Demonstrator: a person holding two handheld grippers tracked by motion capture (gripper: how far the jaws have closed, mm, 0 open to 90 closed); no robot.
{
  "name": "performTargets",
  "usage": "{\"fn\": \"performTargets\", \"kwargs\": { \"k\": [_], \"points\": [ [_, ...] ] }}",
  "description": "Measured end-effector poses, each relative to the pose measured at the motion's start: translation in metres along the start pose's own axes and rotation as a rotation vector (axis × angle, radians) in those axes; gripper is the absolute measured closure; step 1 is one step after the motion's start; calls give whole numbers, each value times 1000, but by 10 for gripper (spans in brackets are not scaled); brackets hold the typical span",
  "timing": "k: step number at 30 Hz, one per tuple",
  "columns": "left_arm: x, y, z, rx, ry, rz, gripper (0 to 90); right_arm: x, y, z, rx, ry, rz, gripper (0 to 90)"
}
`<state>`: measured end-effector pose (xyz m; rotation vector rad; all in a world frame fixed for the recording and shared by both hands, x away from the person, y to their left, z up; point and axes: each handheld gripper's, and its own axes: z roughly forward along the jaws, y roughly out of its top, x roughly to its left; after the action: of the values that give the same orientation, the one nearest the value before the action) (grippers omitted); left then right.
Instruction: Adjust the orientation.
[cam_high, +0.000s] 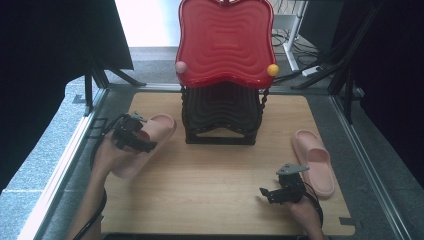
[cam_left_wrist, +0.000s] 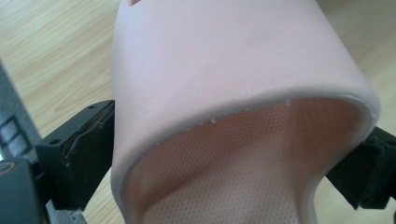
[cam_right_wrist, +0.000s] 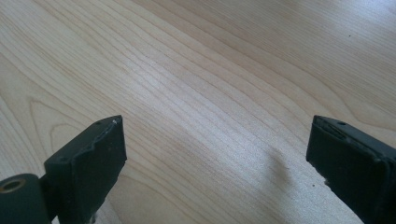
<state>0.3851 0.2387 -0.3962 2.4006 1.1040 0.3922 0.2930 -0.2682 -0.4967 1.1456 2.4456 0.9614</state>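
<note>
A pale pink slipper (cam_high: 161, 125) sits at the left of the wooden table (cam_high: 215, 175), toe pointing toward the rack. My left gripper (cam_high: 140, 140) is shut on it. In the left gripper view the two black jaws press both sides of the slipper's strap (cam_left_wrist: 224, 60), and the dotted insole (cam_left_wrist: 243, 177) shows under it. A second pink slipper (cam_high: 315, 161) lies flat at the right of the table. Just left of it, my right gripper (cam_high: 270, 192) is open. In the right gripper view its gripper (cam_right_wrist: 215, 154) has its jaws wide apart over bare wood.
A shoe rack stands at the back centre, with a red wavy top shelf (cam_high: 225, 40) and black shelves (cam_high: 222, 112) below. A pink knob (cam_high: 180, 66) and a yellow knob (cam_high: 272, 69) mark the red shelf's corners. Metal rails (cam_high: 75, 145) border the table.
</note>
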Motion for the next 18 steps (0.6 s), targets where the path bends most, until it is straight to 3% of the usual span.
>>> {"fn": "performTargets", "kwargs": {
  "k": [9,18],
  "points": [
    [-4,5,-12,4,-111,156,59,0,0,0,2,-2,0,52],
    [-13,13,-10,-31,-173,277,61,-1,0,0,-1,-2,1,52]
  ]
}}
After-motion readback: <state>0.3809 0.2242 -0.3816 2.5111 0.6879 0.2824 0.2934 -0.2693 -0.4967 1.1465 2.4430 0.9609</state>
